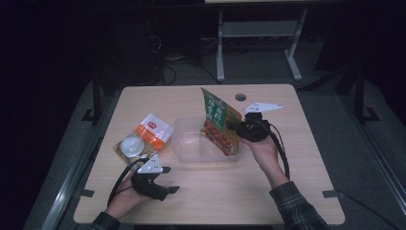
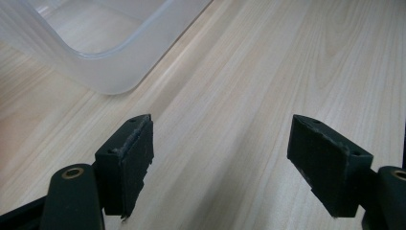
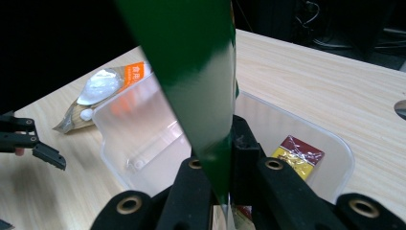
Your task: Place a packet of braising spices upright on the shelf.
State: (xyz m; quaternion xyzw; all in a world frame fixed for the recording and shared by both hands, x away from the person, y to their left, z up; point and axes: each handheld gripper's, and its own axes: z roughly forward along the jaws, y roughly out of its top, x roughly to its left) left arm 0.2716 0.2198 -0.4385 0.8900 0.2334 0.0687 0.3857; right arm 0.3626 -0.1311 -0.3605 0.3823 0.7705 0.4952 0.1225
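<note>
While the right claw pinches the green snack packet by its edge, the packet stands tilted over the right end of the clear plastic tub, its lower end down inside the tub's wall. From the right gripper view the packet rises straight up out of the claw, whose two black jaws are pressed on the packet's thin edge with the foil squeezed between them. Just beyond that claw, on the tub's floor, lies a small red and yellow sachet.

Off to the far side of the tub from the right claw, an orange and white packet lies flat on the wooden surface, with a clear pouch holding a round white piece just beside it, overlapping its corner.

The left claw rests low near the surface's front edge, its jaws spread wide with nothing between them. In the left gripper view, bare wood lies between the left claw's pads, and a rounded corner of the tub sits ahead of it and to one side, apart from the jaws.
</note>
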